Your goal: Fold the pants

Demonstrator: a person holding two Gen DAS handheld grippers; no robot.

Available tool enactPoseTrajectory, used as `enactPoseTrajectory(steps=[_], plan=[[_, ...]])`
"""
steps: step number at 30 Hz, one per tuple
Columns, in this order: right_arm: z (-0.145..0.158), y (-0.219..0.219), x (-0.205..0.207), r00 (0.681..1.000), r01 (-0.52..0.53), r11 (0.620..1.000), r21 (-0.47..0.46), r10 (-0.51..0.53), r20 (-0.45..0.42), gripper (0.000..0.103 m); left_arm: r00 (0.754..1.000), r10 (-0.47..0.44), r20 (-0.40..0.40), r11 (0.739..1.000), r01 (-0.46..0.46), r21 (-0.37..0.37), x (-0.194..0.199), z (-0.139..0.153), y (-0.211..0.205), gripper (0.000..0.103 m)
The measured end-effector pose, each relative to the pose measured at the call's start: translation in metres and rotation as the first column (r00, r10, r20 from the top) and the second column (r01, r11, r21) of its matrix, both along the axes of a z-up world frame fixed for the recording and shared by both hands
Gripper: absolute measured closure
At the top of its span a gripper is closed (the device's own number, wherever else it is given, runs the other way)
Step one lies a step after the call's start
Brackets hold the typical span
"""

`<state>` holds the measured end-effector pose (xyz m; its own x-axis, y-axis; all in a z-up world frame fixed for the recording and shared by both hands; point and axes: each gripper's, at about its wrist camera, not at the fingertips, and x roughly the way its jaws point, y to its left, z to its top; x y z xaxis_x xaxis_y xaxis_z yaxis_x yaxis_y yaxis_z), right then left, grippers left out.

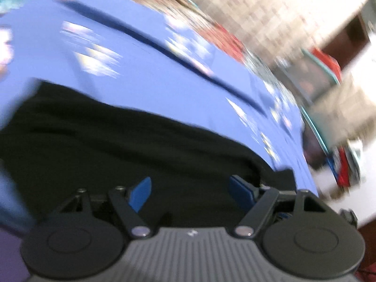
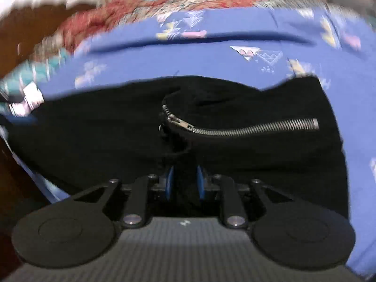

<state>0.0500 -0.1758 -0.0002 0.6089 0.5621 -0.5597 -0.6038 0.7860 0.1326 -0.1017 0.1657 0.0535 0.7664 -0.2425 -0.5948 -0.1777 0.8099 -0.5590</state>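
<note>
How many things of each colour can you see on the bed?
Black: 1, the pants, lying on the sheet.
Blue: 1, the bed sheet with little triangle shapes.
Silver: 1, the zipper on the pants.
Red and teal: 1, a patterned blanket behind the sheet.
Total: 4 things.

The black pants [image 2: 94, 136] are lying spread across a blue patterned bedsheet [image 2: 131, 54], taking up its near part while its far edge is showing bare beyond them. Their cloth is rumpling into soft folds around a silver zipper [image 2: 246, 129], which is running sideways toward the right edge with its pull sitting at the left end. In the left wrist view the pants [image 1: 117, 145] are appearing only as a dark, blurred mass.
</note>
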Motion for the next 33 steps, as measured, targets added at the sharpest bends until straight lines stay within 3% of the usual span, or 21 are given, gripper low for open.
enactPoseTrajectory(steps=[2, 4, 7, 11, 14, 19, 22, 24, 26, 28, 29, 32, 33], plan=[[0.015, 0.005, -0.002, 0.999, -0.009, 1.0, -0.011, 0.01, 0.042, 0.077, 0.991, 0.128, 0.026, 0.991, -0.129, 0.018, -0.03, 0.005, 0.035, 0.017], [0.032, 0.003, -0.005, 0.997, -0.011, 0.999, 0.04, 0.008, 0.079, 0.077, 0.965, 0.26, 0.035, 0.965, -0.26, 0.021, -0.054, 0.002, 0.068, 0.007], [0.049, 0.015, -0.002, 0.998, -0.05, 0.991, 0.126, 0.045, 0.044, 0.077, 0.928, 0.372, -0.002, 0.927, -0.371, -0.057, -0.063, -0.021, 0.105, 0.005], [0.052, 0.063, 0.006, 0.983, -0.161, 0.971, 0.174, 0.174, -0.063, 0.077, 0.923, 0.38, -0.057, 0.909, -0.384, -0.161, -0.048, -0.057, 0.126, 0.004], [0.052, 0.111, 0.01, 0.941, -0.271, 0.937, 0.219, 0.305, -0.144, 0.079, 0.926, 0.372, -0.07, 0.894, -0.377, -0.241, -0.033, -0.079, 0.127, 0.0], [0.033, 0.196, 0.012, 0.841, -0.344, 0.895, 0.284, 0.428, -0.332, 0.079, 0.918, 0.394, -0.046, 0.89, -0.394, -0.229, -0.018, -0.084, 0.125, 0.003], [0.019, 0.236, 0.024, 0.776, -0.317, 0.889, 0.331, 0.444, -0.447, 0.079, 0.92, 0.389, -0.034, 0.907, -0.39, -0.157, -0.026, -0.076, 0.117, 0.023], [0.005, 0.258, 0.032, 0.735, -0.281, 0.903, 0.325, 0.421, -0.531, 0.08, 0.924, 0.382, -0.037, 0.911, -0.382, -0.156, -0.034, -0.072, 0.113, 0.023], [-0.005, 0.265, 0.031, 0.73, -0.255, 0.918, 0.303, 0.388, -0.563, 0.085, 0.924, 0.381, -0.039, 0.905, -0.381, -0.19, -0.039, -0.07, 0.112, 0.019], [-0.005, 0.262, 0.031, 0.719, -0.223, 0.916, 0.332, 0.385, -0.579, 0.085, 0.929, 0.368, -0.036, 0.91, -0.368, -0.189, -0.037, -0.069, 0.11, 0.004], [-0.004, 0.259, 0.03, 0.717, -0.218, 0.914, 0.341, 0.388, -0.58, 0.085, 0.932, 0.36, -0.046, 0.915, -0.362, -0.177, -0.031, -0.07, 0.109, 0.001], [-0.003, 0.244, 0.025, 0.714, -0.192, 0.912, 0.363, 0.384, -0.585, 0.085, 0.933, 0.348, -0.087, 0.919, -0.358, -0.164, -0.013, -0.078, 0.11, 0.003], [-0.003, 0.239, 0.022, 0.716, -0.182, 0.911, 0.371, 0.382, -0.585, 0.085, 0.929, 0.358, -0.089, 0.918, -0.368, -0.149, -0.009, -0.08, 0.11, 0.011]])
